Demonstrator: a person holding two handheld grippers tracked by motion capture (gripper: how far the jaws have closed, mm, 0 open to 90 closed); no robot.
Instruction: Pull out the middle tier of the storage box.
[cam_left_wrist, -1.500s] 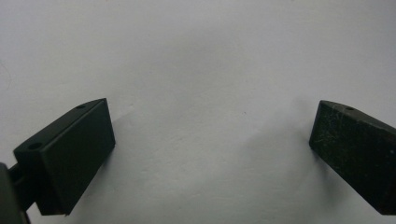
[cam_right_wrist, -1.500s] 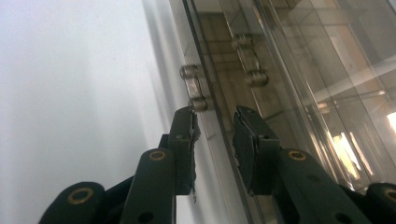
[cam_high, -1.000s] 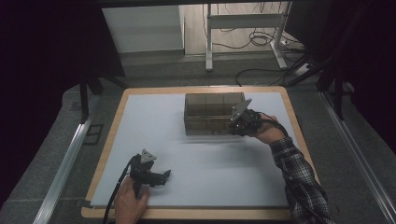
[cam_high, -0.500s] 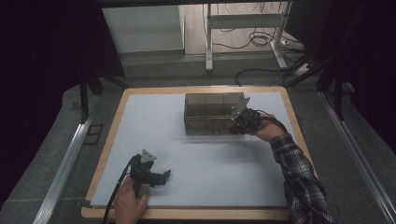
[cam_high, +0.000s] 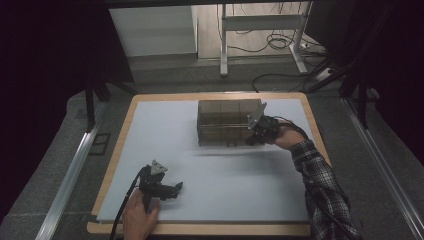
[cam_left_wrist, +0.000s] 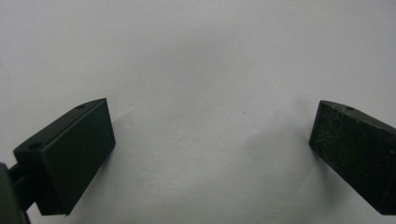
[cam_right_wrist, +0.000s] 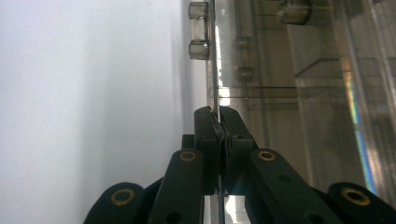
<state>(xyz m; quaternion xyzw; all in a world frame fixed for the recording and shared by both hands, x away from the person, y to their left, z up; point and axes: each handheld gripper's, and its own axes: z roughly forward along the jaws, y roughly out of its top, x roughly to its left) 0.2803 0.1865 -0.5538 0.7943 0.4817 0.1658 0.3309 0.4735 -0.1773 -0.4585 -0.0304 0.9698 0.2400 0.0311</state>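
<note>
A wooden-edged table is taking up the middle of the high view, and a pale sheet is covering nearly all of its top. Toward the far side of the sheet, a little right of the middle, a clear plastic box is standing, its inside split into compartments. In the right gripper view the box's thin clear wall is running up the middle, with two small round studs at its top edge and the compartments showing through on the right.

The right gripper is reaching in from the right, its hand and a checked sleeve trailing back to the near right corner. Its jaws have just been closing, and the right gripper view shows them now pinching narrowly on the thin wall at the box's right near corner, with the wall between the pads.

The left gripper is lying low over the near left part of the sheet, well apart from the box, held by a hand at the near edge. In the left gripper view its two black jaws are standing wide, with bare sheet between them.
</note>
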